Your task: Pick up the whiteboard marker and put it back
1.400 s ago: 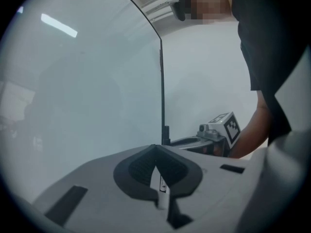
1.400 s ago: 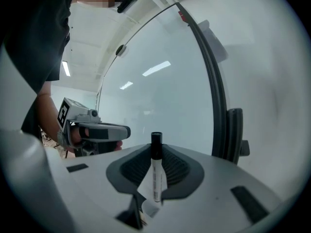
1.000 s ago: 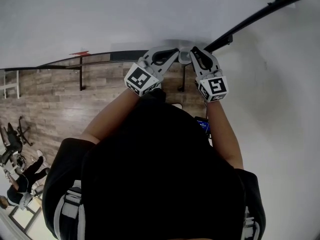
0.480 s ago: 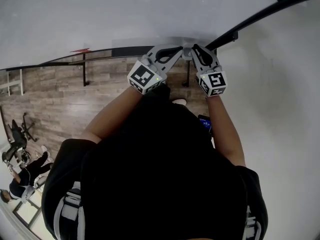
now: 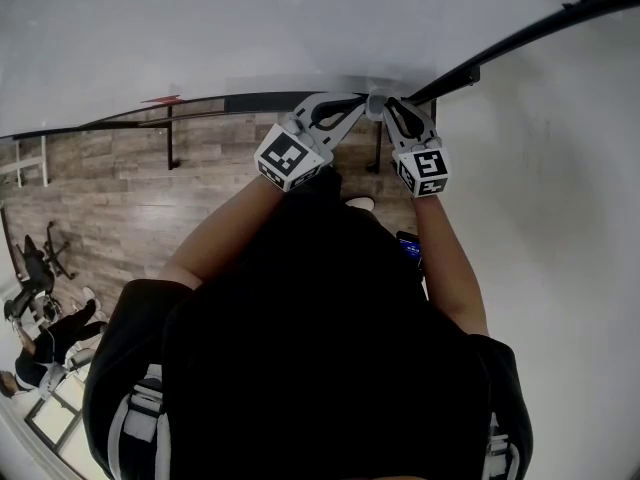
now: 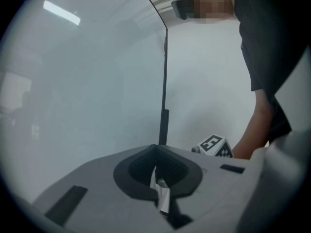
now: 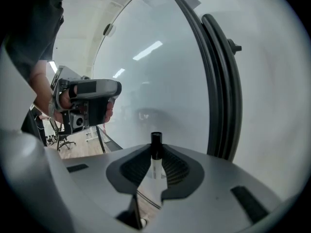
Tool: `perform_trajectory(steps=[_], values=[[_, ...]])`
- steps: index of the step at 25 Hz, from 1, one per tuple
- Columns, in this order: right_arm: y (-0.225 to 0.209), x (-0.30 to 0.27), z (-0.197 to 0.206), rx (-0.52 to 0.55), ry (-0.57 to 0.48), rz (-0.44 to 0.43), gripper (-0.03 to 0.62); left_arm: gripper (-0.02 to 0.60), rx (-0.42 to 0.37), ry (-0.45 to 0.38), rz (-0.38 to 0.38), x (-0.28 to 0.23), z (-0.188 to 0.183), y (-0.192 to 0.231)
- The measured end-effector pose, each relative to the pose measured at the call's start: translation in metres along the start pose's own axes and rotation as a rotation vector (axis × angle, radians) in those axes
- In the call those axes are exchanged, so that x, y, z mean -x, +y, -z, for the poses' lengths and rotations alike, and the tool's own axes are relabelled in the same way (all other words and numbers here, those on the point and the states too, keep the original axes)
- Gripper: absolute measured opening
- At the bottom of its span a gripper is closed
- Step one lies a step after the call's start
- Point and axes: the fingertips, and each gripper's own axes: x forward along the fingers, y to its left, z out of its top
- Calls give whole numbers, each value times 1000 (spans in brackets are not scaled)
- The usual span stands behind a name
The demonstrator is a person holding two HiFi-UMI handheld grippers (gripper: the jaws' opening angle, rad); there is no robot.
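In the right gripper view a whiteboard marker (image 7: 155, 173), white with a black end pointing forward, sits between the jaws of my right gripper (image 7: 154, 160), which is shut on it. Just ahead is the whiteboard (image 7: 155, 67) and its black frame (image 7: 218, 81). My left gripper (image 6: 158, 181) has its jaws together, with only a thin white sliver in the slit, and faces the whiteboard (image 6: 87, 91). In the head view the left gripper (image 5: 350, 105) and right gripper (image 5: 392, 108) meet tip to tip at the board's lower edge; the marker is hidden there.
The board's black bottom rail (image 5: 200, 111) runs left, with a small red object (image 5: 160, 100) on it. Below lies a wooden floor (image 5: 120, 198), with an office chair (image 5: 30, 268) and a seated person (image 5: 45, 353) at the lower left.
Both grippers have risen slightly toward the board's lower edge and drawn closer together at their tips. The right gripper still holds the marker.
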Motion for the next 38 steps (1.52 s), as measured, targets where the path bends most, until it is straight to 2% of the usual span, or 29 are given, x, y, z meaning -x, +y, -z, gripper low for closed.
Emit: perform_trajectory(steps=[8, 28, 33, 38], values=[[6, -2, 5, 34, 24, -9, 67, 3, 4, 0, -2, 1, 2, -2], [5, 11, 0, -3, 23, -2, 81, 3, 10, -3, -35, 13, 3, 2], [9, 17, -14, -66, 14, -44, 81, 3, 4, -4, -44, 14, -2, 1], [20, 25, -36, -86, 14, -96, 74, 3, 2, 0, -34, 13, -7, -1]])
